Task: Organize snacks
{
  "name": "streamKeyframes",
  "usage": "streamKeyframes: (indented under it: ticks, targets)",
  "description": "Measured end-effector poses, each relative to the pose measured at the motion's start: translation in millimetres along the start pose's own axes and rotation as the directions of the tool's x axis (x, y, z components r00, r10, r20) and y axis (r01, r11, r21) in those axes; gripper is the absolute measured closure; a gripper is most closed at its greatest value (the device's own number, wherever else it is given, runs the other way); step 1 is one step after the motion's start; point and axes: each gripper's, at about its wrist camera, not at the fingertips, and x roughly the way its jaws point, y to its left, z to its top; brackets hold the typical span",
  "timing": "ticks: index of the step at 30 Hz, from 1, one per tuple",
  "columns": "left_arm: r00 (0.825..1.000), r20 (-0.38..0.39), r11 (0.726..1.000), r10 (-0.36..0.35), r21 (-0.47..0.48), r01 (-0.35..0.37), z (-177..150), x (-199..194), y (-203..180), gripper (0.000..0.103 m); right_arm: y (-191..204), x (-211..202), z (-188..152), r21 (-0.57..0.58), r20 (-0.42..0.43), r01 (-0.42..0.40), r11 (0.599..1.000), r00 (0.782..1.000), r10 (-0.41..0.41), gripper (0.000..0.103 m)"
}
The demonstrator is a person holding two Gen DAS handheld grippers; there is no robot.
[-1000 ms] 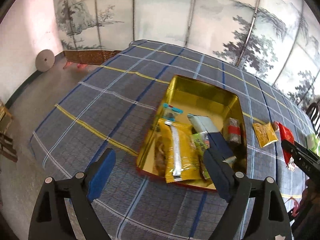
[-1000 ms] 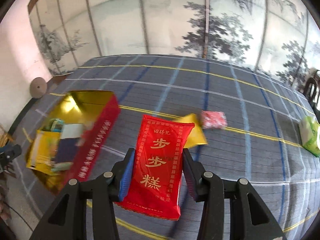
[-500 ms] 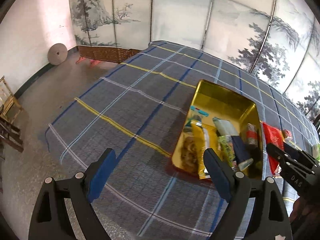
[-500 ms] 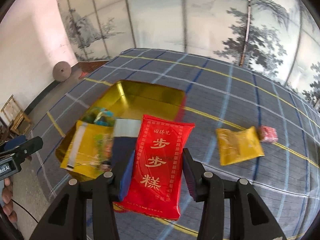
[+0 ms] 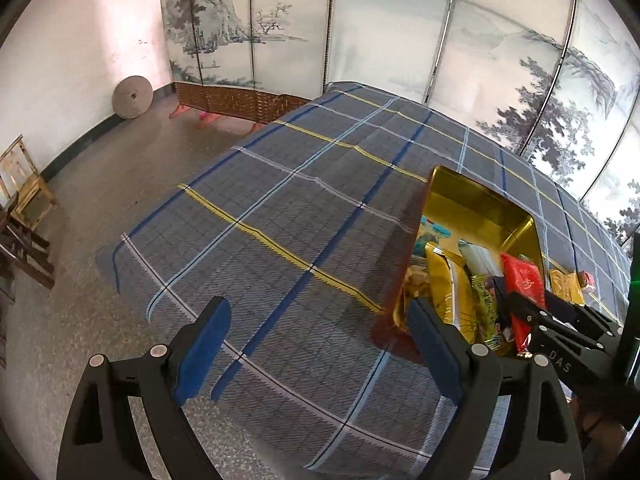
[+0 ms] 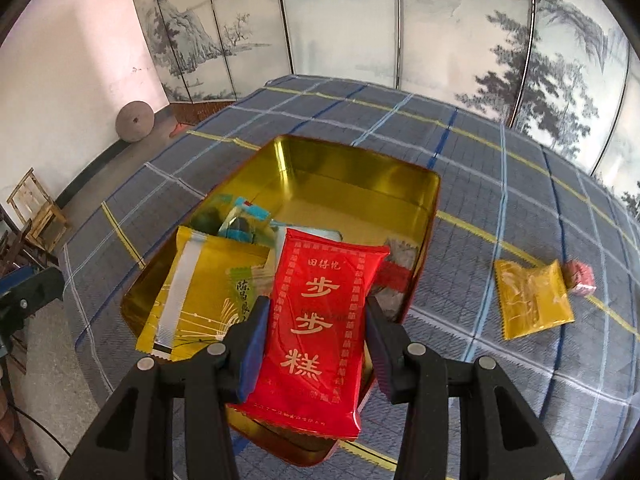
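Note:
My right gripper is shut on a red snack packet with gold characters and holds it above the near end of the gold tin. The tin holds several snacks, among them a yellow packet. In the left wrist view the tin lies at the right, with the red packet over it and the right gripper beside. My left gripper is open and empty above the plaid tablecloth, left of the tin.
A yellow packet and a small red packet lie on the cloth right of the tin. The table's left edge drops to the floor. Wooden chairs stand at the far left; a folding screen stands behind.
My right gripper has carried the red packet left, from over the cloth to over the tin. My left gripper has drawn back to the left, away from the tin.

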Motion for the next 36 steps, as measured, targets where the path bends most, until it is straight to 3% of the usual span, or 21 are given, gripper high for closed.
streamKeyframes:
  ticks: [22,29,36]
  targets:
    - [1.000,-0.020,0.999,-0.021,0.034,0.021,-2,3,-18,0.015,8,7,-5,-0.042,-0.011,0.002,0.999,1.000,-0.003,0.055]
    - [1.000,-0.018,0.998,-0.022,0.051,0.023,-2,1,-27,0.015,7,-3,-2,-0.061,0.017,0.006,0.998,1.000,-0.005,0.048]
    - [0.999,-0.017,0.997,-0.032,0.075,0.033,-4,-1,-40,0.015,-4,-13,-3,-0.048,0.033,-0.006,0.999,0.999,0.008,0.047]
